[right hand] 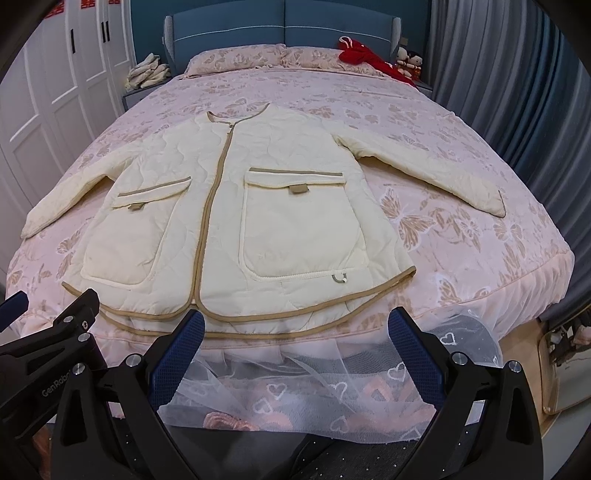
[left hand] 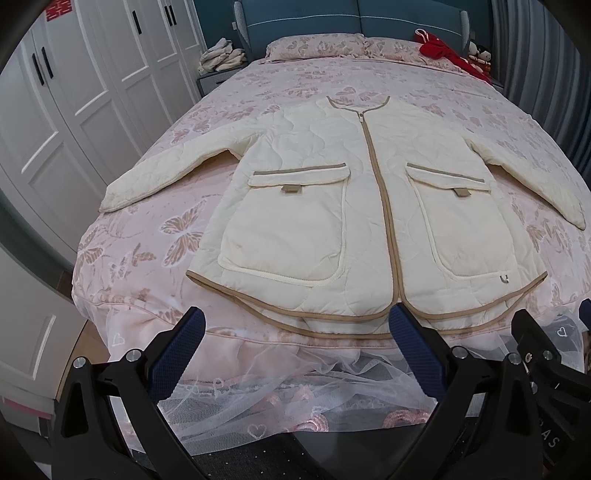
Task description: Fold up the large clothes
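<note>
We hold the left gripper (left hand: 295, 325) and the right gripper (right hand: 295, 325) side by side just off the foot of the bed (left hand: 155, 258), both spread wide with nothing between the blue pads. Neither touches the fabric.

The cream quilted jacket (left hand: 332, 206) lies flat and front-up on the pink butterfly bedspread (right hand: 461, 155), in the near half of the bed. Its long axis runs from foot to head: the curved tan-trimmed hem (right hand: 258, 317) sits at the near edge, closest to us, and the collar (left hand: 358, 103) points toward the pillows (left hand: 317, 46) and blue headboard (right hand: 288, 22). The tan zipper line (left hand: 380, 192) is closed and follows this axis.

Both sleeves are spread outward and angled down toward the foot, the left sleeve (left hand: 166, 173) toward the white wardrobe (left hand: 74, 92) side, the right sleeve (right hand: 436, 173) toward the curtain (right hand: 509, 74) side. Two flapped patch pockets (right hand: 299, 229) face up.

A red garment (right hand: 365, 59) lies near the pillows, well apart from the jacket.
</note>
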`<control>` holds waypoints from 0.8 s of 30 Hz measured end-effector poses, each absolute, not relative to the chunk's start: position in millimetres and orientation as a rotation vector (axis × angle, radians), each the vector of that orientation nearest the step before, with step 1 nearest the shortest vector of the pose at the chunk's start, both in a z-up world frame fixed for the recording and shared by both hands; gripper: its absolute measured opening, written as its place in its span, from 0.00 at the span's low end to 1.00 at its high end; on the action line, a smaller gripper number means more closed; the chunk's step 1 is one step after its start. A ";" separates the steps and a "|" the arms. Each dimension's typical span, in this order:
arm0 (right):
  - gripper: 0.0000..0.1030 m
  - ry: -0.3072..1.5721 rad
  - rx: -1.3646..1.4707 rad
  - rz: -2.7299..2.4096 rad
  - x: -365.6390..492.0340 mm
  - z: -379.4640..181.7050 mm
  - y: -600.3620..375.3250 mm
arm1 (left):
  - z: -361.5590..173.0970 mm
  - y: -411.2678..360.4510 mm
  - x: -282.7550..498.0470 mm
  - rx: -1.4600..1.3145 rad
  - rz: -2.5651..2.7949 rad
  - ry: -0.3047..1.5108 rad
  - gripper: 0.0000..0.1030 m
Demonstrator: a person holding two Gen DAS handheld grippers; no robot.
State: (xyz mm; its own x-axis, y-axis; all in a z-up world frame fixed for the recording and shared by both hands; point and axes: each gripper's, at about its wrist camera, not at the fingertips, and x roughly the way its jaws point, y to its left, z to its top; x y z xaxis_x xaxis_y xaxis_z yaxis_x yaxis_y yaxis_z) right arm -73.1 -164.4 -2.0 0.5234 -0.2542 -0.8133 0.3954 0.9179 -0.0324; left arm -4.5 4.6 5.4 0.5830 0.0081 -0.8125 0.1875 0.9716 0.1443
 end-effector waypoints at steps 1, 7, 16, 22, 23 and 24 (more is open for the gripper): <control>0.95 0.943 0.165 -0.391 -72.9 -2.1 -164.1 | 5.7 4.3 -4.7 0.225 -0.104 0.941 0.94; 0.95 0.938 0.164 -0.391 -73.1 -0.8 -163.6 | 7.1 5.1 -5.6 0.223 -0.100 0.936 0.94; 0.95 0.940 0.166 -0.394 -73.1 -0.2 -163.0 | 7.1 6.3 -5.6 0.225 -0.099 0.931 0.94; 0.95 0.949 0.170 -0.396 -71.9 -2.7 -164.1 | 7.0 6.7 -4.7 0.222 -0.101 0.938 0.94; 0.95 0.951 0.171 -0.397 -71.4 -3.6 -164.3 | 6.9 7.1 -4.2 0.221 -0.101 0.940 0.94; 0.95 0.953 0.171 -0.397 -71.1 -4.0 -164.1 | 6.0 5.9 -3.4 0.223 -0.101 0.942 0.94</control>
State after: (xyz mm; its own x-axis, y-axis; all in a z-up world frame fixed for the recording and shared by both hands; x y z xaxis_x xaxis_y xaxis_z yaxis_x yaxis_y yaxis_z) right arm -71.1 -164.1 -4.0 0.5143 -0.2539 -0.8192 0.4025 0.9149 -0.0308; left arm -3.4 5.9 6.0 0.5857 0.0107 -0.8104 0.1830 0.9723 0.1451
